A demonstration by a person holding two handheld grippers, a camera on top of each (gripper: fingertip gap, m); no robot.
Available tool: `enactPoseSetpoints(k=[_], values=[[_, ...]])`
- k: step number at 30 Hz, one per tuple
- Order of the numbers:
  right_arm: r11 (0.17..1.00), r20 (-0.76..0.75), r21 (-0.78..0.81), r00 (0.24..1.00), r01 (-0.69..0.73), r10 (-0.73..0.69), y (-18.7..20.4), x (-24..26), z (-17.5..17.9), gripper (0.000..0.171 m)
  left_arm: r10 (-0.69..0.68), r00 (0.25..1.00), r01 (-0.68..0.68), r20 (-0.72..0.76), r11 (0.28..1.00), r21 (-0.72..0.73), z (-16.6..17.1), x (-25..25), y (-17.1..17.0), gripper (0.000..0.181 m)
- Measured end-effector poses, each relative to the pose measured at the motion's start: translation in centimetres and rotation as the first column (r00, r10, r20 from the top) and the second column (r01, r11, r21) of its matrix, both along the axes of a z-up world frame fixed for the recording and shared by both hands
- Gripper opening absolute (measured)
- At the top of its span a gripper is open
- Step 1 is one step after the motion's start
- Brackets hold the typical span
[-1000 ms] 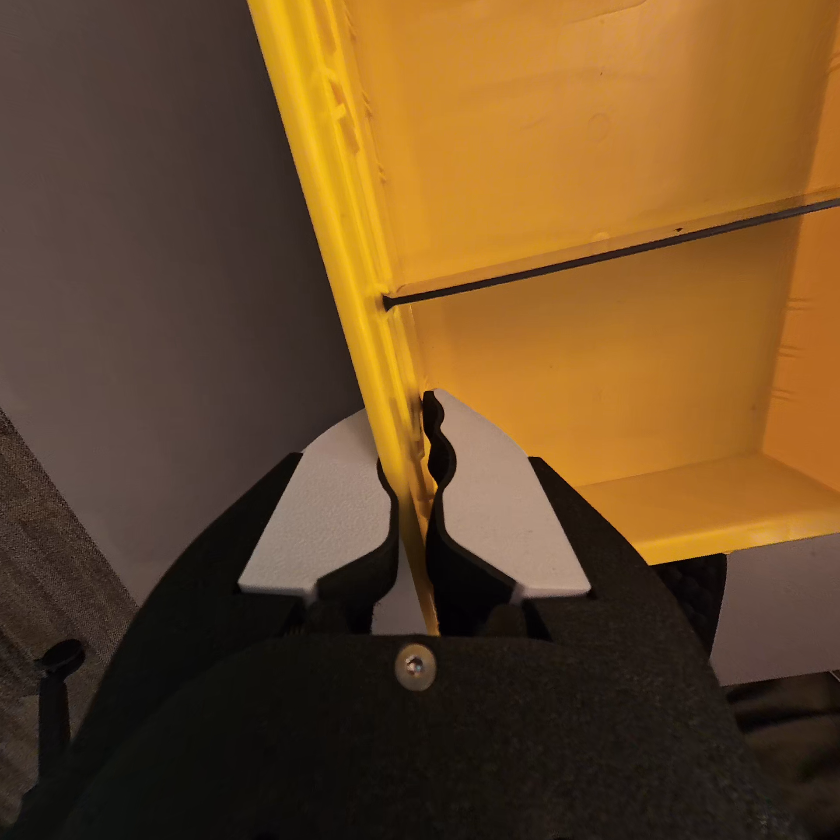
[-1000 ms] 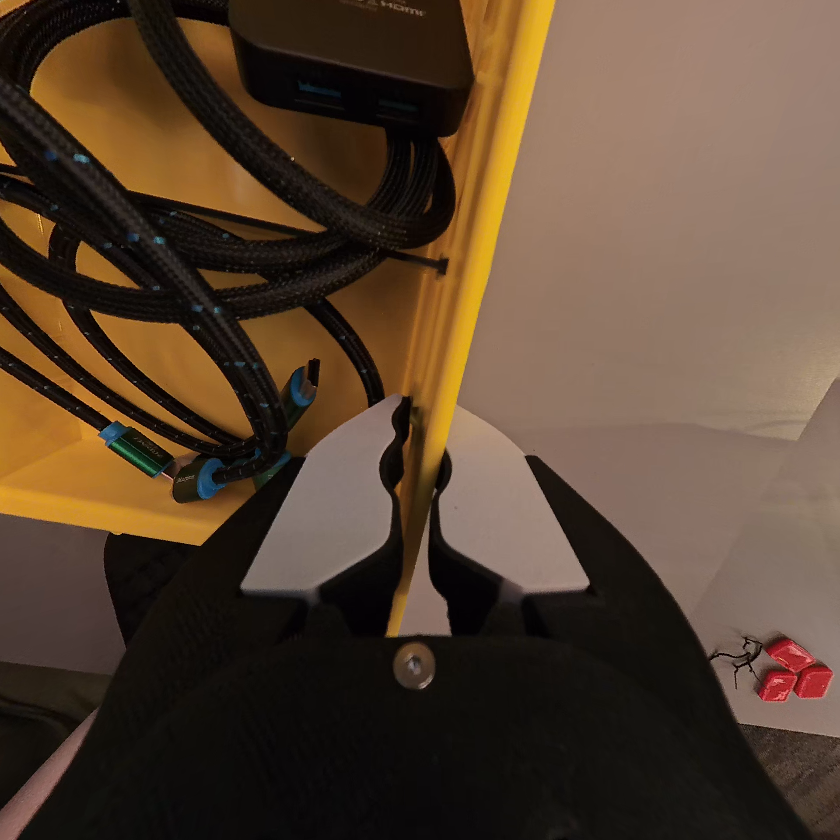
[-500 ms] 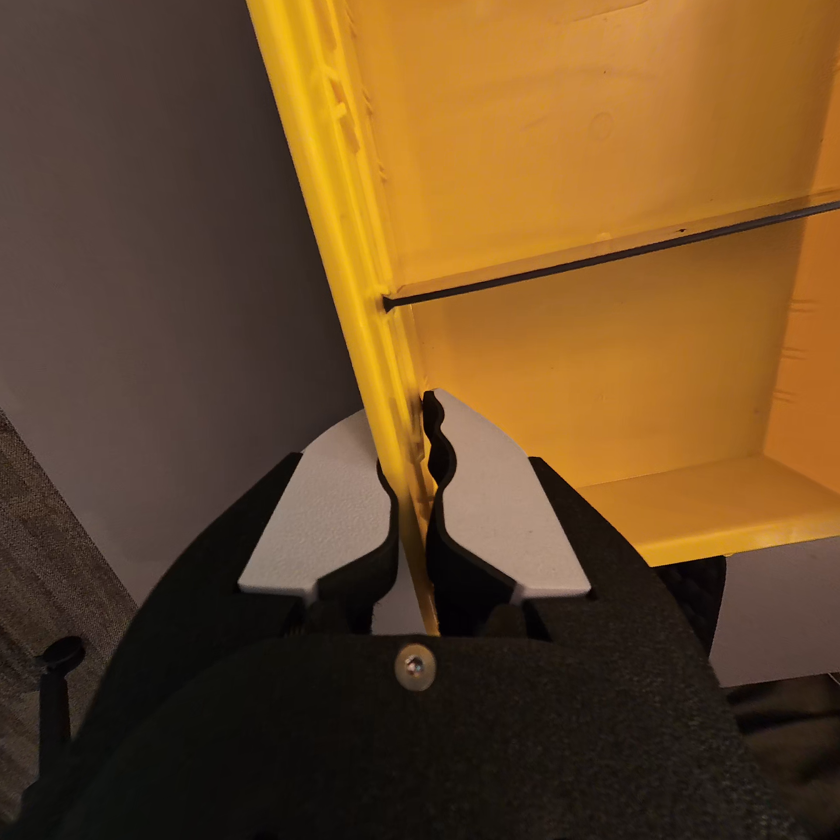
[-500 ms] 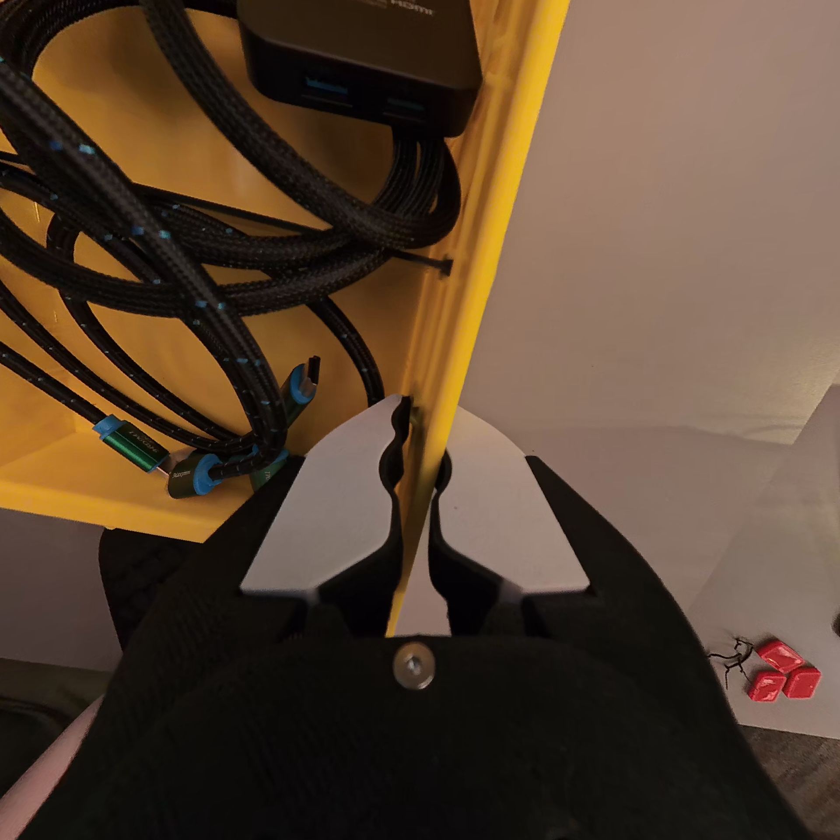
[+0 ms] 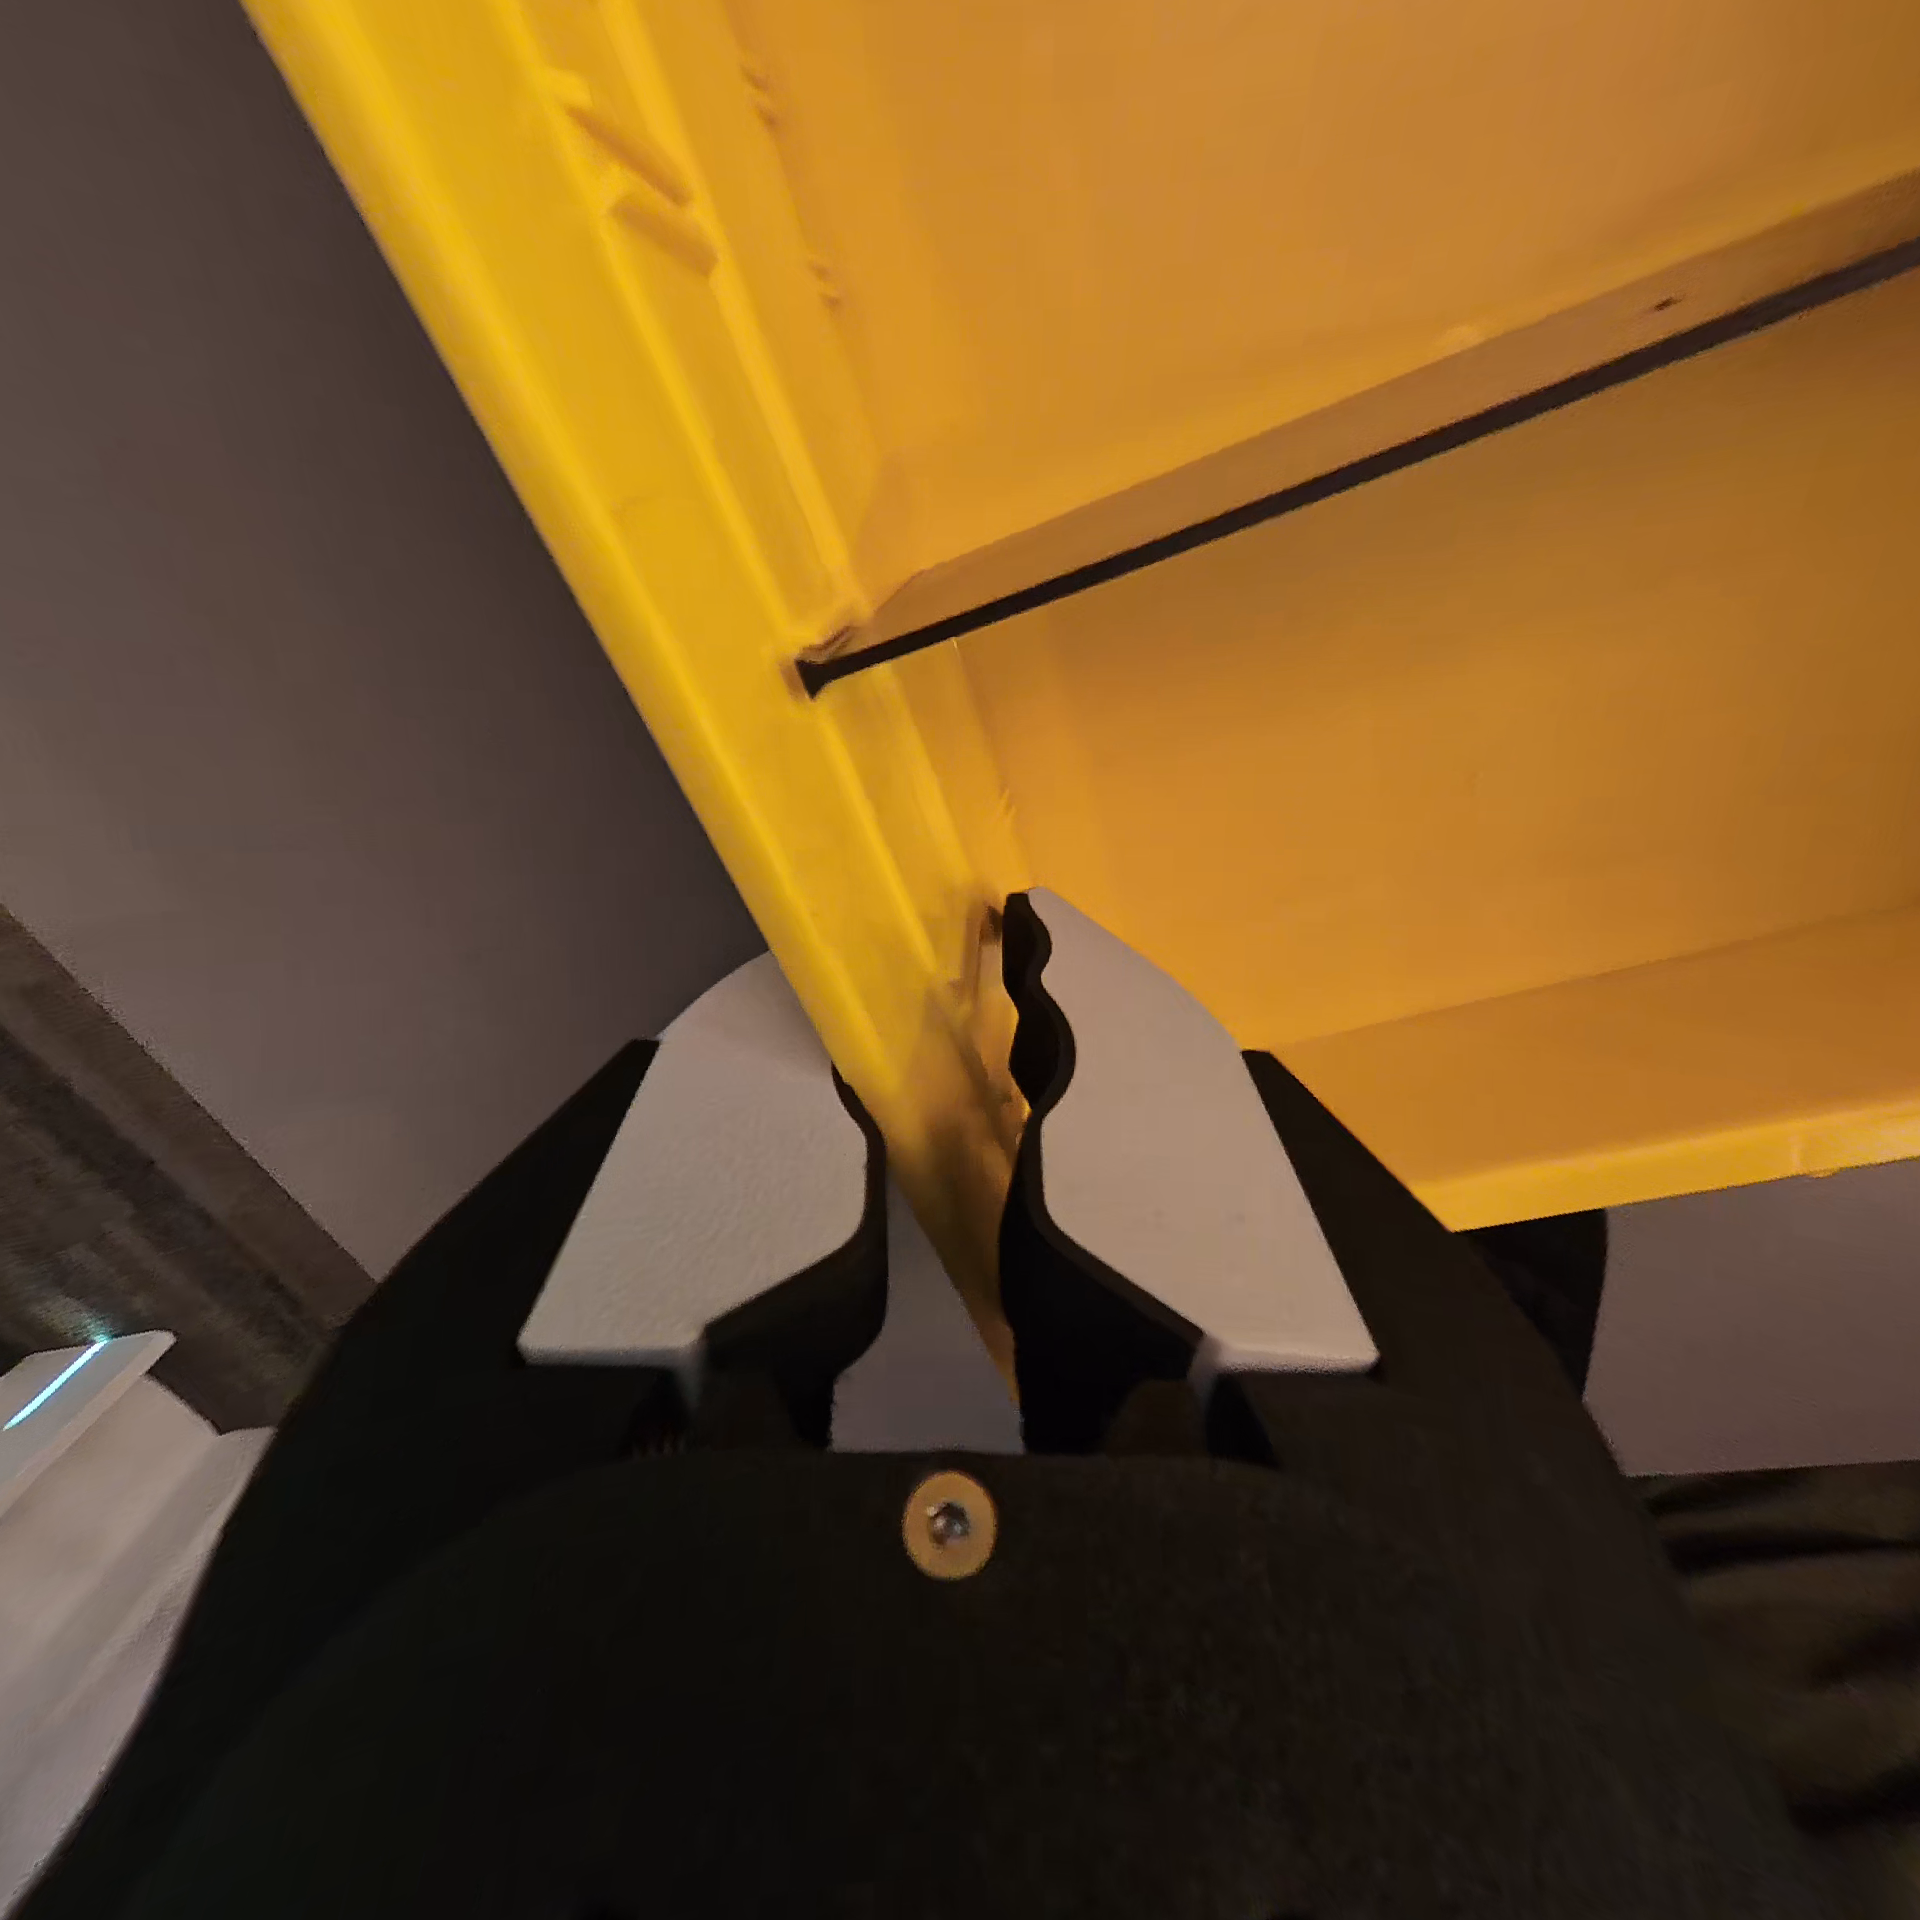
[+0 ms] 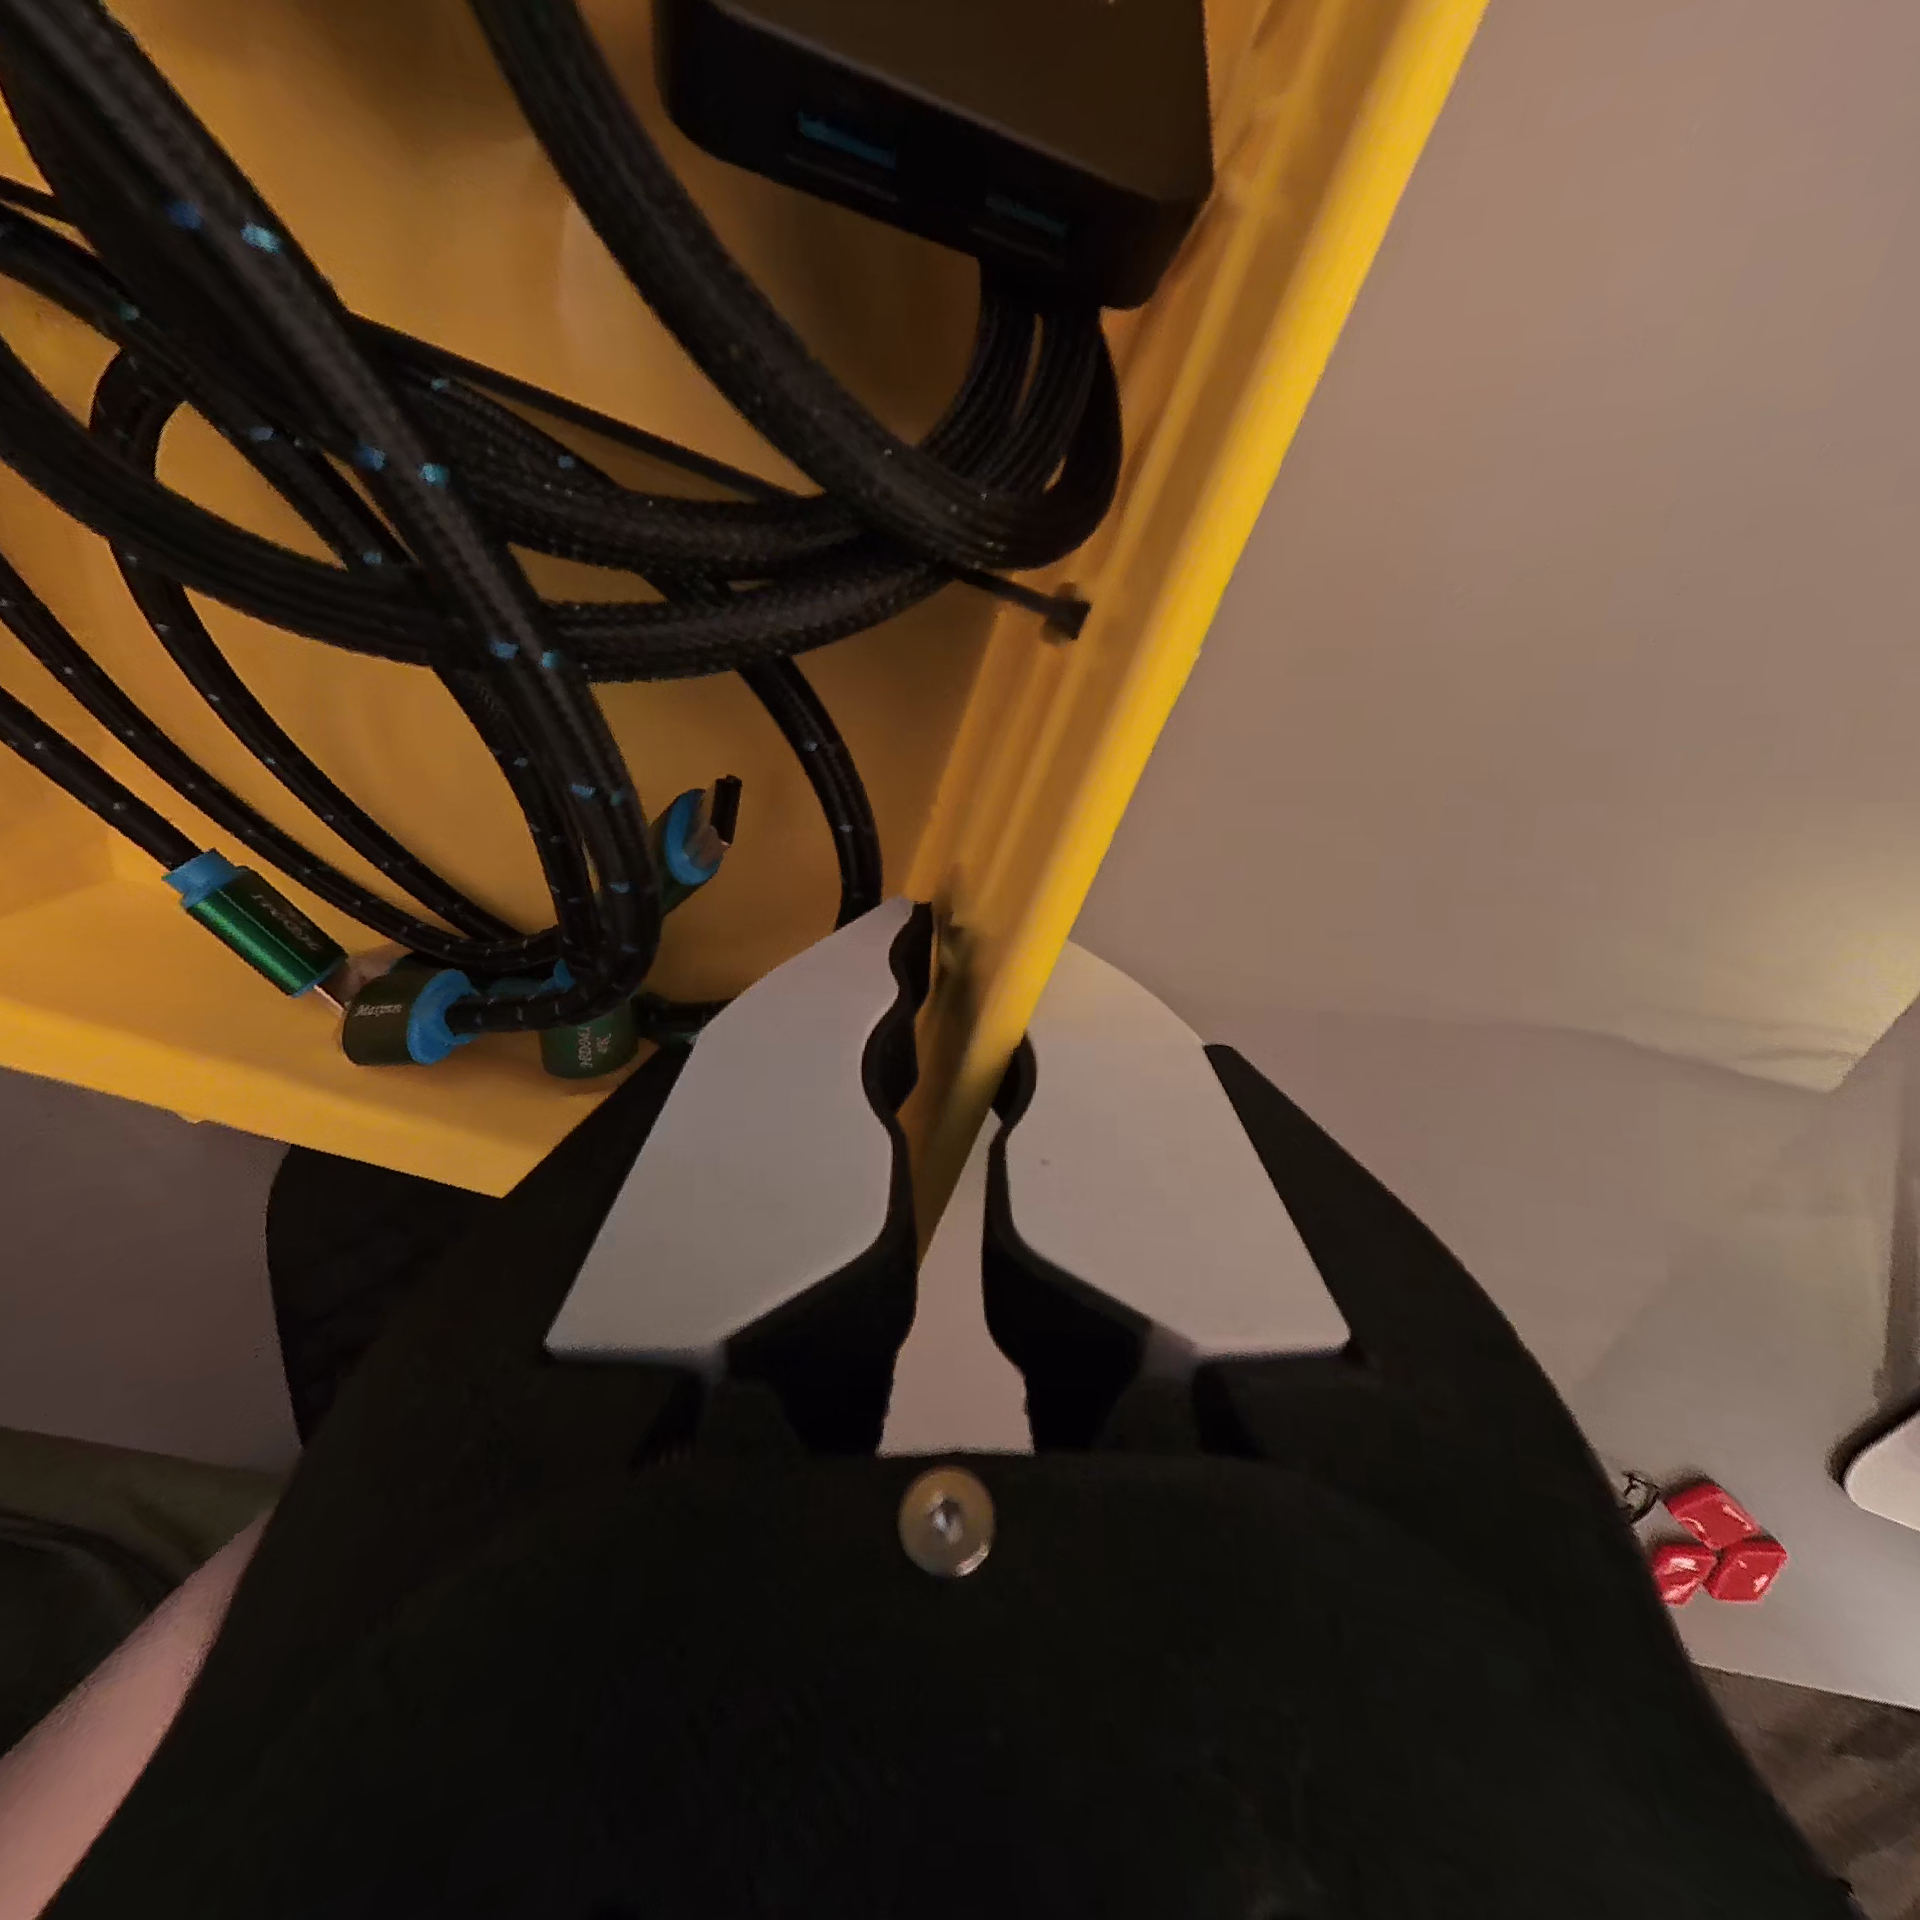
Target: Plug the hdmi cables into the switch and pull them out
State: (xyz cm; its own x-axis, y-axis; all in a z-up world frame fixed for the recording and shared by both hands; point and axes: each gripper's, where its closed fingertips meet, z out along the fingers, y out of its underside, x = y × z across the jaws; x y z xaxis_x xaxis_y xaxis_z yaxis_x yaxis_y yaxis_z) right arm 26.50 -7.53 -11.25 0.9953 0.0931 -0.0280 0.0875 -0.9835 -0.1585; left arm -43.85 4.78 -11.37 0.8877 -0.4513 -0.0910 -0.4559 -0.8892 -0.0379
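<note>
White table (image 6: 1558, 727); both grippers pinch yellow bin (image 5: 727, 675) walls; braided black cables (image 6: 436, 582) inside.

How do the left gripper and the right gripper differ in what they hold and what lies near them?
The left gripper clamps the yellow bin on its left wall, beside an empty compartment. The right gripper clamps the right wall, beside the HDMI cables and black switch. Both jaws are shut on a rim.

likely office: grey carpet (image 5: 114, 1174), white table (image 6: 1558, 727), plain wall (image 5: 260, 520).

Yellow bin (image 5: 1351, 727), red blocks (image 6: 1714, 1558)
</note>
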Motion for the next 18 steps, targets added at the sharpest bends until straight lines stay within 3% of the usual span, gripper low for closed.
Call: enactPoseSetpoints(k=[7, 14, 18], values=[[0.997, 0.012, -0.047, 0.998, -0.059, 0.060, 1.0, -2.8, 0.0, 0.010, -0.060, 0.997, 0.059, -0.038, 0.998, -0.025, -0.1, 3.6, -0.7, 0.026], [0.970, 0.143, -0.199, 0.975, -0.141, 0.171, 0.6, -6.7, 0.1, 0.026, -0.142, 0.978, 0.140, -0.152, 0.990, -0.020, -0.1, 6.2, -1.0, 0.037], [0.960, 0.162, -0.209, 0.961, -0.187, 0.223, 1.4, -9.4, 0.1, 0.028, -0.180, 0.965, 0.183, -0.189, 0.983, -0.003, -0.2, 7.5, -0.9, 0.043]])
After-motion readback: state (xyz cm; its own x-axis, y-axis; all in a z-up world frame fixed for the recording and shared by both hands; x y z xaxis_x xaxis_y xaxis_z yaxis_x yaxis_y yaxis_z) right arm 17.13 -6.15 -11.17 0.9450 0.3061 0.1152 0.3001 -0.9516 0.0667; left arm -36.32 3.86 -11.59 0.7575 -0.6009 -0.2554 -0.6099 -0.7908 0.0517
